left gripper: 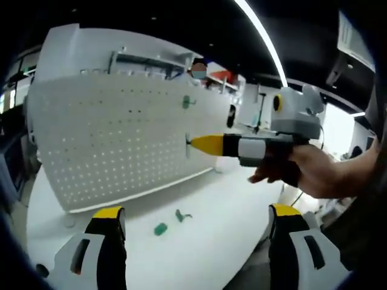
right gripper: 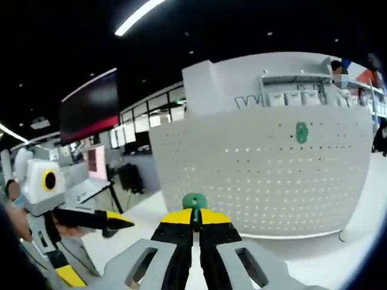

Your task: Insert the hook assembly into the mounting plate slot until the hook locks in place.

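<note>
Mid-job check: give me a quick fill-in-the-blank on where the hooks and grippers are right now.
1. The right gripper is shut on a ____ hook piece.
2. The left gripper has its fingers ____.
3. One green hook already hangs on the white ____.
4. Two green pieces lie on the ____ below it.

Missing words: green; open; pegboard; table

A white surface [left gripper: 199,229] carries an upright white pegboard [left gripper: 115,139]. In front of the board, two small green parts [left gripper: 160,229] [left gripper: 182,215] lie close together.
</note>
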A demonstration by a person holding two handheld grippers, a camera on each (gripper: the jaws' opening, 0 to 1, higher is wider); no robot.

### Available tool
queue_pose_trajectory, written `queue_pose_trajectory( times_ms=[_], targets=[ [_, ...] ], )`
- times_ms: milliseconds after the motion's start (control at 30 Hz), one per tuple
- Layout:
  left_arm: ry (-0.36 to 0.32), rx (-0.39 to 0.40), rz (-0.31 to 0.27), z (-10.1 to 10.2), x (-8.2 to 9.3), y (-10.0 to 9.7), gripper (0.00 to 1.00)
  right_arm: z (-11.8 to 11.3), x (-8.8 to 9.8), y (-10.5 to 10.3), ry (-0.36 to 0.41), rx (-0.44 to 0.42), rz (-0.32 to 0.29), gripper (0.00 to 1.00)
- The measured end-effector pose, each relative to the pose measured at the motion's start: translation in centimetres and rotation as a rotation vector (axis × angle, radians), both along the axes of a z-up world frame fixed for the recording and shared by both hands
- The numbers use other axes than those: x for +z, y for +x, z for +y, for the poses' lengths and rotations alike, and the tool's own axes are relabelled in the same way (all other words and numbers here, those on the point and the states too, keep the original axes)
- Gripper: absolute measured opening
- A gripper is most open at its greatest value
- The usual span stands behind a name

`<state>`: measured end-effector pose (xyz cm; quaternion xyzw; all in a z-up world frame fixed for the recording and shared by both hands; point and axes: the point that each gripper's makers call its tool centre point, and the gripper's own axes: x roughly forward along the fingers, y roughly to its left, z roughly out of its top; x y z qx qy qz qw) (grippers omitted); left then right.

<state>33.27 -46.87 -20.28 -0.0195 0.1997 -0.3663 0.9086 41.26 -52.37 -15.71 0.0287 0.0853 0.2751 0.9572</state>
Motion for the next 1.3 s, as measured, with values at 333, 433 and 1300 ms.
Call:
queue_pose_trajectory(
  times_ms=[333, 433, 1300],
  targets=[
    [-0.011, 0.012, -0.01, 0.8, 0.7, 0.4, 1.0, -1.8, 1.1, 4.6, -0.09, -0.083, -0.076, 0.0],
    [-0.027, 0.023, 0.005, 1.2, 0.6, 0.7, 1.0, -2.4, 1.7, 5.8, -0.088, -0.106, -0.095, 0.0],
    [-0.044, 0.071, 0.034, 2.6, -0.1, 1.4, 1.0, -7.0, 6.5, 14.1, -0.046, -0.325, -0.217, 0.0]
  ],
)
